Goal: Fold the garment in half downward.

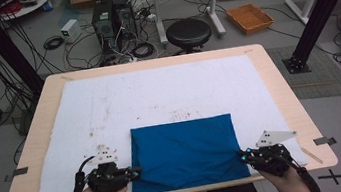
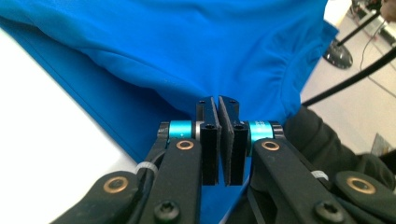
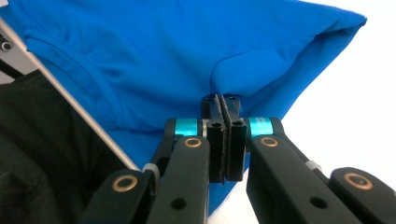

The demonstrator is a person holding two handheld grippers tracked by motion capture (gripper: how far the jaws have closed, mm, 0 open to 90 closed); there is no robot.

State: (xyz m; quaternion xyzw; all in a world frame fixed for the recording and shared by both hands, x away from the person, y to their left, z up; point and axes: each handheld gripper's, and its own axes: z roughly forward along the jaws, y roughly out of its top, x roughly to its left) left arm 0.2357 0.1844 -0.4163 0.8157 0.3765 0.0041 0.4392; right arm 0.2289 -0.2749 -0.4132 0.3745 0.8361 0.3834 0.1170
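High view: both grippers pinch the blue garment (image 1: 185, 152).
Left gripper (image 1: 135, 171) and right gripper (image 1: 242, 155) clamp opposite near corners, likely for folding.

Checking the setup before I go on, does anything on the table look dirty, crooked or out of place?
The white mat carries brownish stains near its middle. The folded blue shirt lies square at the near edge, nothing else odd.

1. The left gripper (image 2: 219, 103) has its jaws closed, pinching the blue cloth (image 2: 196, 46).
2. The cloth bunches just above the jaws.
3. A white mat (image 2: 42, 140) lies left of the cloth.
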